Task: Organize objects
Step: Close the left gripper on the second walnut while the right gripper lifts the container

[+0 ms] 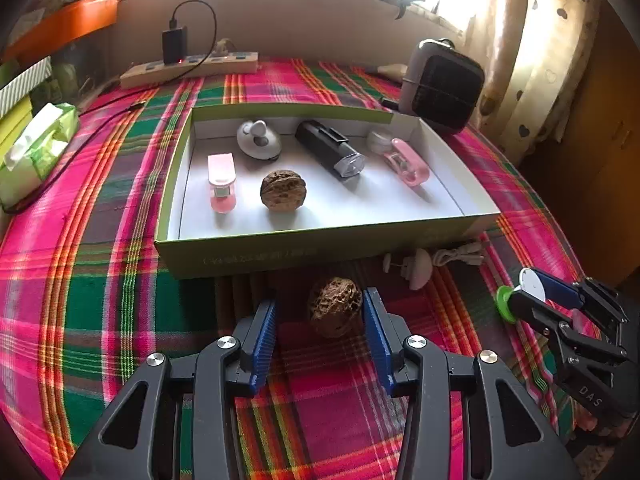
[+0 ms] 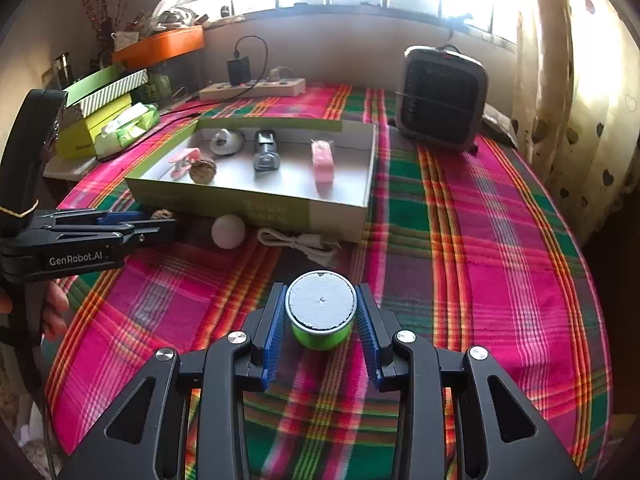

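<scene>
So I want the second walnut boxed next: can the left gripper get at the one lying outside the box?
Probably yes. The walnut already sits on the cloth between the left gripper's open fingers, nothing blocking it; the box stands just beyond.

a plaid cloth (image 2: 500,240) covers the table. at the far edge a power strip (image 1: 192,67) lies with a black charger (image 1: 174,45) plugged in, and a dark heater (image 2: 442,98) stands far right. a green tissue pack (image 1: 38,144) lies at the left beside stacked boxes (image 2: 100,104).
</scene>
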`<action>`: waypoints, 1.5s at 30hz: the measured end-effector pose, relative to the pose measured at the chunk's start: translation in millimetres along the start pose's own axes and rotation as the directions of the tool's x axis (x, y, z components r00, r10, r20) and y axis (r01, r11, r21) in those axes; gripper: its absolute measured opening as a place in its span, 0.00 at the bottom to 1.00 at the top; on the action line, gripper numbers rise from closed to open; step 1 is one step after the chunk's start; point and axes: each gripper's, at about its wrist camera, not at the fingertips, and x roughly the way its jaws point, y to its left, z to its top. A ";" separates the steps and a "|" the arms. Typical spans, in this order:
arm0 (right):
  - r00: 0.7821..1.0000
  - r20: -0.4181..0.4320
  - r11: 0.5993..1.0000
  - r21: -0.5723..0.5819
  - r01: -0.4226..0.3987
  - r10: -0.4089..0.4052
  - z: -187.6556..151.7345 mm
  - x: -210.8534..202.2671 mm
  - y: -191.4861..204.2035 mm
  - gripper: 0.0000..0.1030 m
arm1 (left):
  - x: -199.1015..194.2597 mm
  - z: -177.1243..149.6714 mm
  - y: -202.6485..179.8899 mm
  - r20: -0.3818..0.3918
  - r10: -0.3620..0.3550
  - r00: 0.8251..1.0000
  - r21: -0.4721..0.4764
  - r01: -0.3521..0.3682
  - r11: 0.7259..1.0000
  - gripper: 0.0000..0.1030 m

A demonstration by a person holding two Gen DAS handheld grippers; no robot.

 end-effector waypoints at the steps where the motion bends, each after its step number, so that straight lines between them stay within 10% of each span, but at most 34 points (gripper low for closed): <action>1: 1.000 -0.003 1.000 0.002 0.004 -0.004 -0.6 1.2 -1.3 0.35 | 0.7 0.5 -0.5 0.000 0.003 1.000 0.002 -0.003 1.000 0.39; 45: 0.997 -0.078 1.000 -0.017 -0.010 0.009 -4.0 16.7 -4.7 0.34 | 6.6 6.4 -3.0 0.022 0.099 0.995 0.028 -0.100 0.995 0.26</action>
